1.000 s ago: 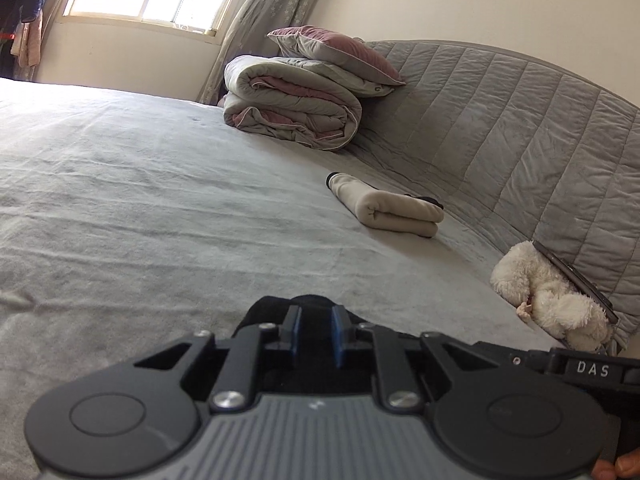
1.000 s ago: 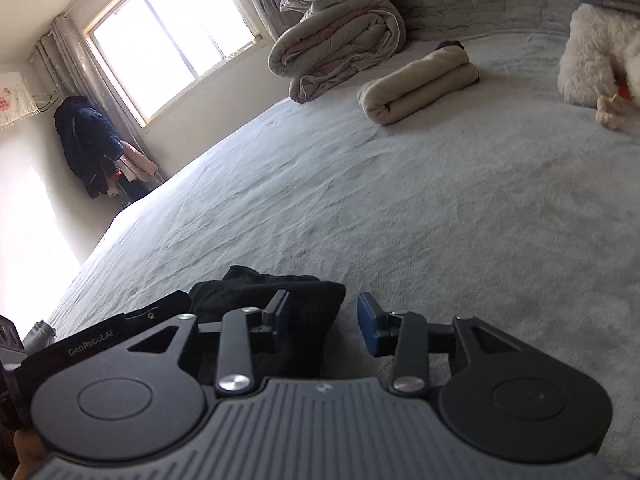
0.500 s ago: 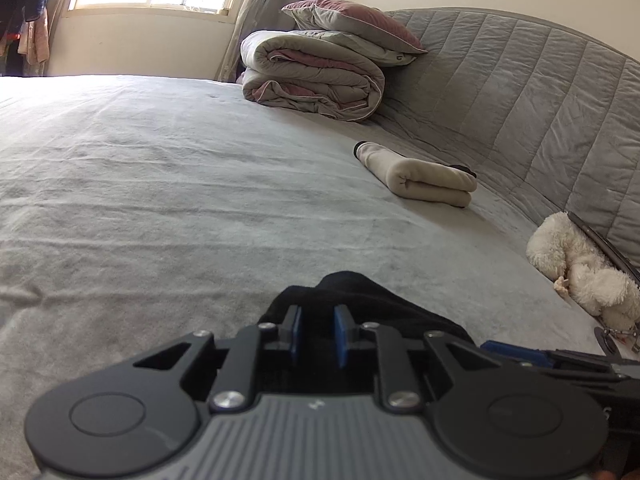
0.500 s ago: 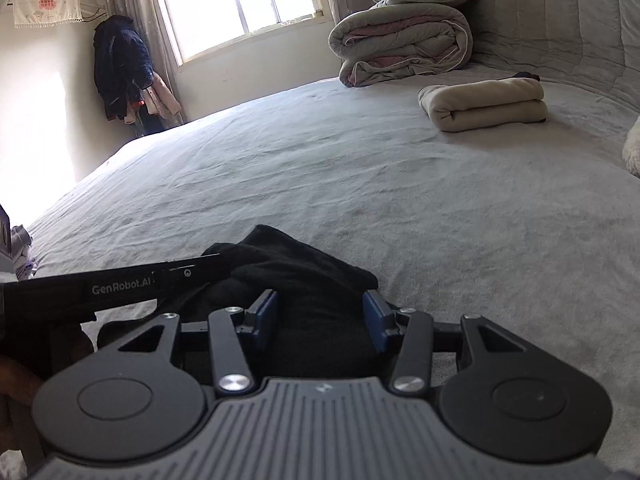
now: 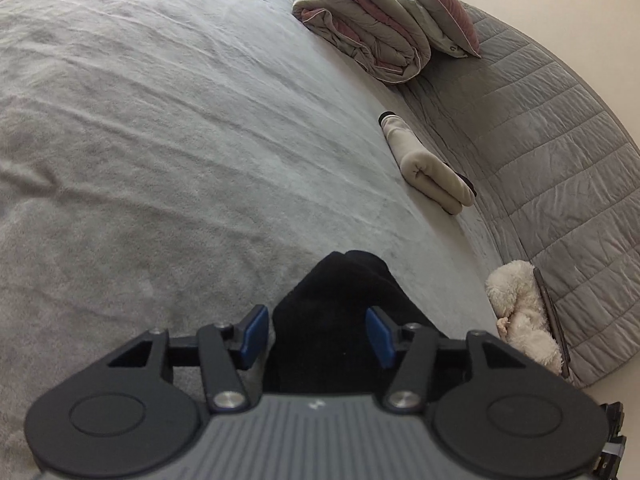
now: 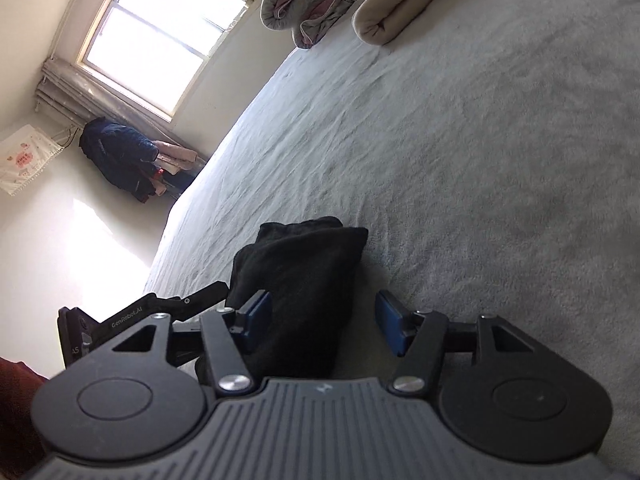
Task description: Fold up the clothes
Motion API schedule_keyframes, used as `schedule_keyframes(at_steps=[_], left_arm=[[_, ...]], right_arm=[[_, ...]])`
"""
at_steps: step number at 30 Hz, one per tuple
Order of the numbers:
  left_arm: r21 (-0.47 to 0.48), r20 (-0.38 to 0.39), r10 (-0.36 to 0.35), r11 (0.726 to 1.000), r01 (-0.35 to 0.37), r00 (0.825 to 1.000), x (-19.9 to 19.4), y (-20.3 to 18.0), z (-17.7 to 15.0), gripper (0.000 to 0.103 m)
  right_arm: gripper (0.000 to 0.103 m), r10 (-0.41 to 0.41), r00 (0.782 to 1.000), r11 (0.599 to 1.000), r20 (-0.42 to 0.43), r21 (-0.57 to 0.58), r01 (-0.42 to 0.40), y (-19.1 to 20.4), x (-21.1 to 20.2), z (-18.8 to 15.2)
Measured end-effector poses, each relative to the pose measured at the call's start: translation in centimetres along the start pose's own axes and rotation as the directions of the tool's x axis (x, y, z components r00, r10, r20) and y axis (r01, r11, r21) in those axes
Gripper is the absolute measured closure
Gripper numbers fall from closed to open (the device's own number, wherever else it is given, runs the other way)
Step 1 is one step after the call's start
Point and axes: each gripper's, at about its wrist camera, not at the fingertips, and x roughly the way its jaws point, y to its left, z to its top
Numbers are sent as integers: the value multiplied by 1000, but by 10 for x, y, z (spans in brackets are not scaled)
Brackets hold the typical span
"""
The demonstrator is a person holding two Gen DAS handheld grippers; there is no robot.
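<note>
A folded black garment [image 5: 344,316] lies on the grey bedspread [image 5: 160,140], a compact dark bundle. My left gripper [image 5: 316,334] is open, its blue pads apart on either side of the bundle. In the right wrist view the same black garment [image 6: 304,284] lies between and left of my open right gripper [image 6: 326,328], close to its left pad. The left gripper's body [image 6: 140,316] shows at the left. A rolled beige garment [image 5: 430,172] lies near the headboard, also seen in the right wrist view [image 6: 404,4].
A folded duvet with a pillow on top [image 5: 376,28] sits at the head of the bed. A white plush toy [image 5: 520,312] and a dark flat device lean on the quilted headboard [image 5: 540,128]. A window [image 6: 160,40] and hanging coats [image 6: 120,156] stand beyond the bed's far edge.
My left gripper has opened and let go of the black garment. Both grippers have lifted and tilted down over the bundle, which now lies folded on the bed.
</note>
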Motion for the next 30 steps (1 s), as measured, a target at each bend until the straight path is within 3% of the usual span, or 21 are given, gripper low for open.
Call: schedule_keyframes(at_steps=[4, 6, 10, 12, 19, 25, 30], left_arm=[[-56, 12, -51, 997, 52, 999, 9, 5, -4, 50], [-72, 20, -69, 995, 70, 997, 13, 6, -6, 52], [-124, 42, -81, 989, 85, 996, 19, 3, -10, 85], [-158, 57, -90, 983, 98, 994, 21, 1, -12, 89], [-188, 133, -143, 968, 167, 981, 35, -32, 7, 92], [-201, 183, -166, 958, 203, 969, 77, -73, 39, 92], [-159, 211, -183, 963, 218, 960, 119, -122, 75, 92]], right_arm=[[48, 39, 999, 999, -25, 28, -39, 4, 22, 6], [60, 54, 998, 998, -34, 46, -52, 4, 30, 9], [70, 135, 989, 981, -55, 150, -125, -4, 41, 19], [72, 189, 980, 961, -62, 218, -171, -11, 41, 29], [73, 208, 976, 966, -62, 170, -196, -6, 29, 84], [73, 203, 978, 975, -44, 99, -198, -4, 21, 144], [74, 178, 984, 984, -10, 28, -178, -8, 16, 204]])
